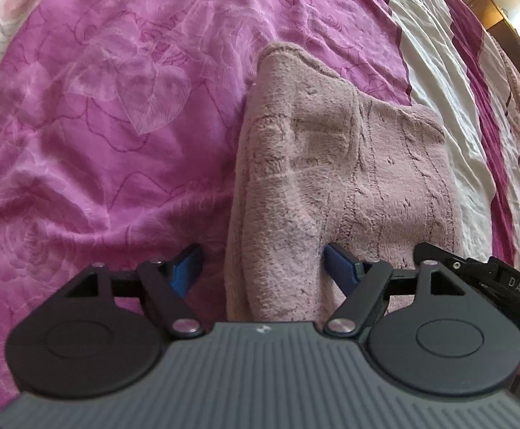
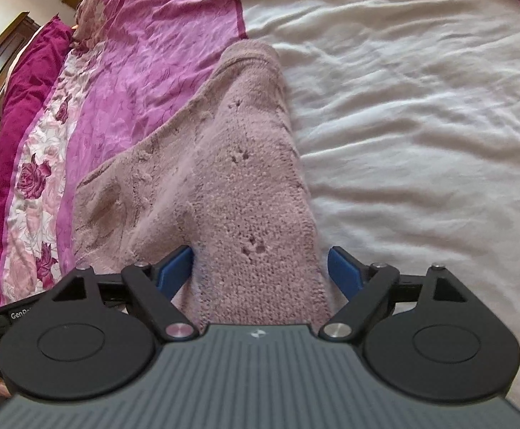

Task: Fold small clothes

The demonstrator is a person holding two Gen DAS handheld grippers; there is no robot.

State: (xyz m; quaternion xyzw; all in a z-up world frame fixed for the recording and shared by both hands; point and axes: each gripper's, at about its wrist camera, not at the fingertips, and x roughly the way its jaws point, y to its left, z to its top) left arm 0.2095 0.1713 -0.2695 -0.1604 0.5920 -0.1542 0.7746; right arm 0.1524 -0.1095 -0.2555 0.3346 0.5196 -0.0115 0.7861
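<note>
On bedspread (image 1: 99,107), sweater (image 1: 349,164) edges btw open claws (image 1: 265,271)

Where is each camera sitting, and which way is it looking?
Left wrist: on the left hand-held gripper, looking down along its blue fingers at the fuzzy pale-pink knitted garment on the magenta floral bedspread; the other gripper's black body shows at the right edge.
Right wrist: on the right hand-held gripper, looking down at that garment's other side, by the white sheet; a fingertip shows bottom left.
Both share the garment and bed.
</note>
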